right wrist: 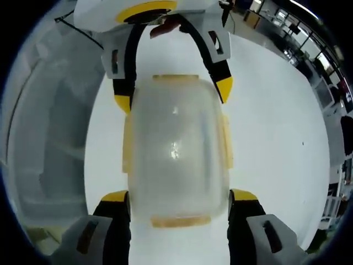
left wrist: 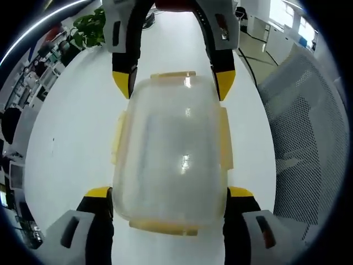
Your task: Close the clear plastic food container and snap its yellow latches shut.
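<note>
Now the clear plastic food box with yellow latches [left wrist: 171,154], likely light, stiff and slippery, sits between 2 grippers, left gripper [left wrist: 170,193] and right gripper [right wrist: 179,196], fingers apart at its ends.

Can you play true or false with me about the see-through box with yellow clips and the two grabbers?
1. The container has its lid on. True.
2. The container sits on a black table. False: the table is white.
3. The left gripper has a jaw on each side of the container. True.
4. The right gripper is far from the container. False: its jaws flank one end.
5. The latches are yellow. True.
</note>
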### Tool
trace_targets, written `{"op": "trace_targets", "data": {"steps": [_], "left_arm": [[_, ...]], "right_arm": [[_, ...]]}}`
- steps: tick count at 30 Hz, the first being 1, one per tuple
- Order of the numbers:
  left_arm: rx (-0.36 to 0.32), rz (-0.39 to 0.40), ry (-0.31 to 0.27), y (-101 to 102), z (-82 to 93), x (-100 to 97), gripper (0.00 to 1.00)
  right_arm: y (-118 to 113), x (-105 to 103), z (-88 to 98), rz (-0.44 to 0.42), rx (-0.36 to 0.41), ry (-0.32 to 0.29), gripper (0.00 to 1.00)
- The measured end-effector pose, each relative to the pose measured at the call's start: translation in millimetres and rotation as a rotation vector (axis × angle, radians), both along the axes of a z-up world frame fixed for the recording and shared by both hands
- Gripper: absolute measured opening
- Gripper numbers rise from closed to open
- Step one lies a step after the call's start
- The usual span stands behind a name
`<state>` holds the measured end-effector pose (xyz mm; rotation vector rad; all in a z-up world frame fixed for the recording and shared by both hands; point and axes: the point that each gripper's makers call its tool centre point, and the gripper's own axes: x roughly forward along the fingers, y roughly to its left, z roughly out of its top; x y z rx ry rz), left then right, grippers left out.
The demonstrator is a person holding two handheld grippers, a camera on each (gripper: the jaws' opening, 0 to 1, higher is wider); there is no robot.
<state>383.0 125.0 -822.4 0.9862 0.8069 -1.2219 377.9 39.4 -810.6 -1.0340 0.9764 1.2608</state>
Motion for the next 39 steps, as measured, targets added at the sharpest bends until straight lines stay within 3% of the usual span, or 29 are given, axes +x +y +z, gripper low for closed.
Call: {"op": "trace_targets", "data": {"steps": [21, 39], "left_arm": [[-0.006, 0.000, 0.001, 4.9, 0.0, 0.4, 0.83], [-0.011, 0.004, -0.002, 8.0, -1.1, 17.7, 0.83]], "right_arm": [[5.5, 0.5, 0.2, 0.003, -0.004, 0.000, 0.71], [8.3, 17.3, -0.4, 0.004, 0.006, -0.002, 0.71]]}}
